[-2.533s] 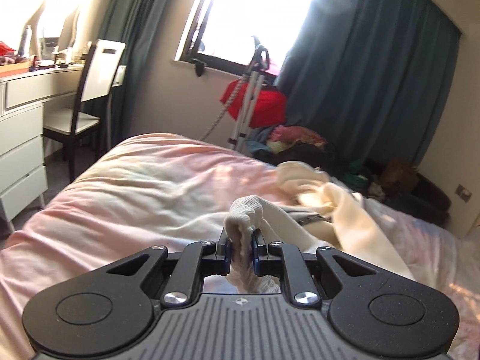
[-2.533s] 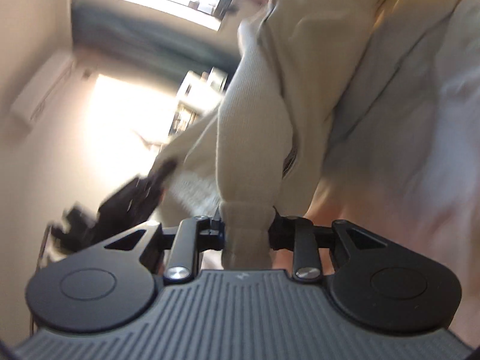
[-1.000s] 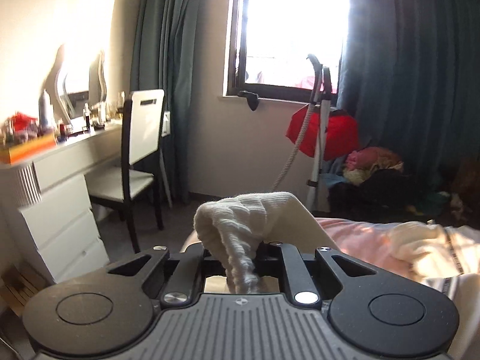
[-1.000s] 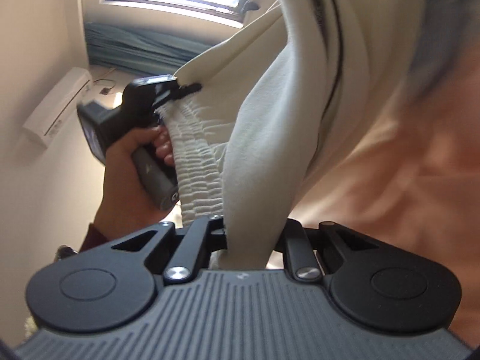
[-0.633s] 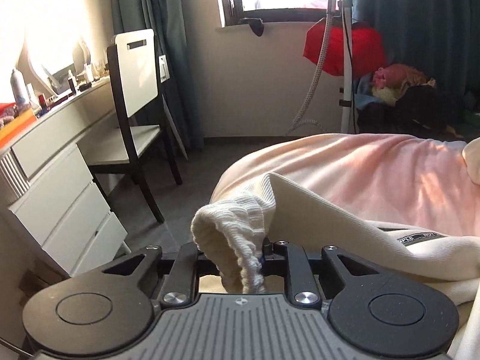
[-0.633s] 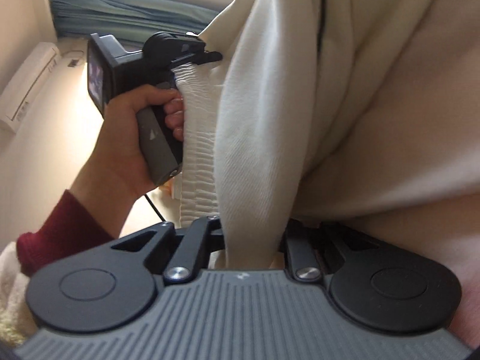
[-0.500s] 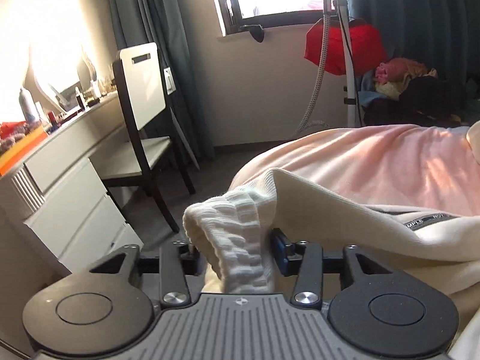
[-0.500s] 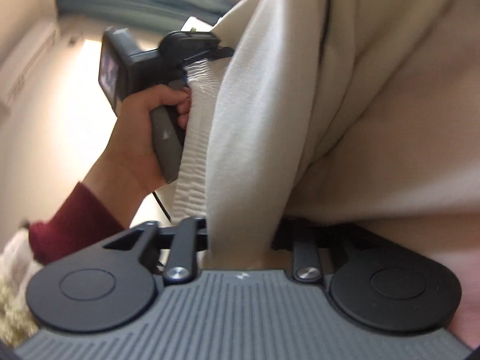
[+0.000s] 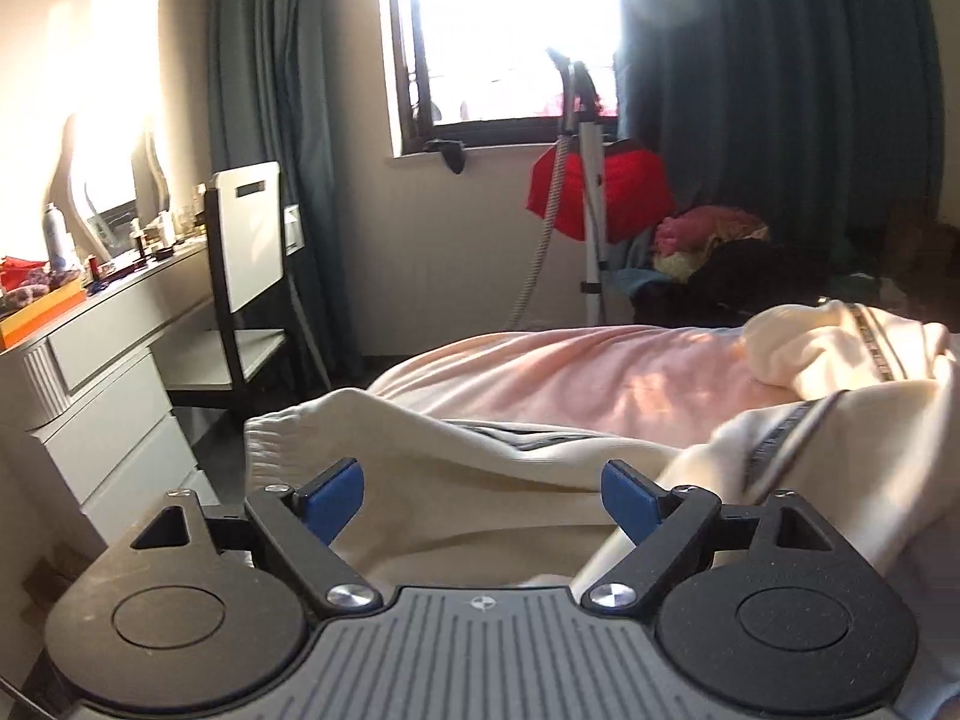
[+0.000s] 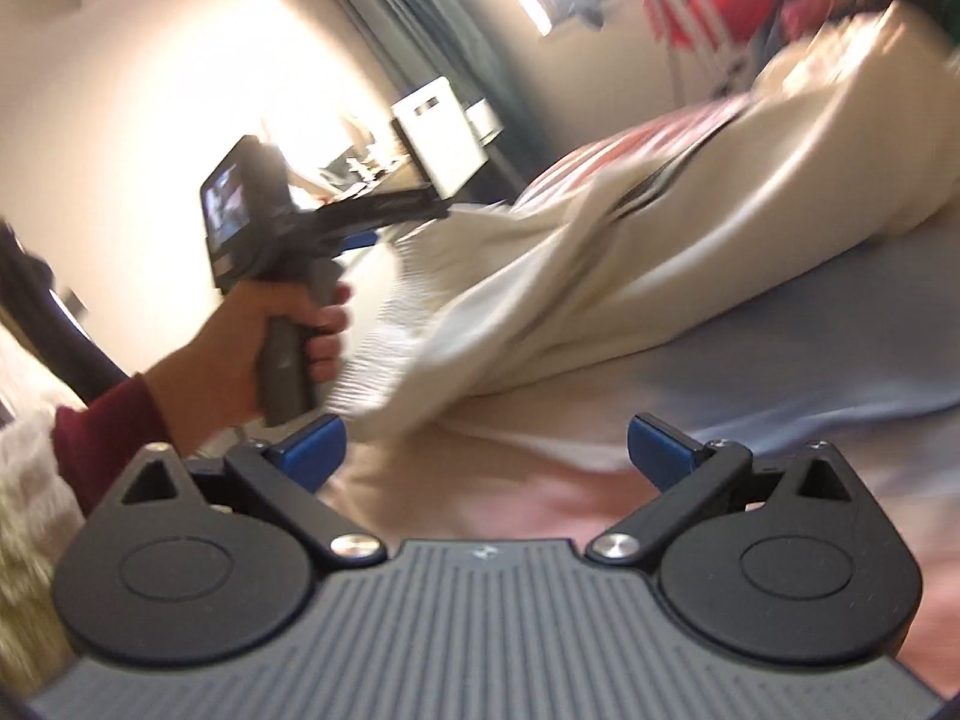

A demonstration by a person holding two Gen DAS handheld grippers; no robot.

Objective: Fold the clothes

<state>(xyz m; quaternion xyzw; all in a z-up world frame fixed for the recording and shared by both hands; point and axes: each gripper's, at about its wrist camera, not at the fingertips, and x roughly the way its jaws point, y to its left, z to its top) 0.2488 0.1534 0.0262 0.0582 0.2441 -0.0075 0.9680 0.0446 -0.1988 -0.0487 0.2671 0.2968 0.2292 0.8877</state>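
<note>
Both grippers are letting go of the cream garment on the bed.

The left gripper (image 9: 480,495) and right gripper (image 10: 483,447), clamped on the ribbed hem half a second ago, are now holding their blue-padded jaws wide apart as the cream garment (image 9: 540,450) is lying slack on the pink bed (image 9: 570,372). Only the right wrist view is showing the person's hand (image 10: 240,342), in a dark red sleeve (image 10: 102,432), gripping the left handle beside the ribbed hem (image 10: 384,336).
</note>
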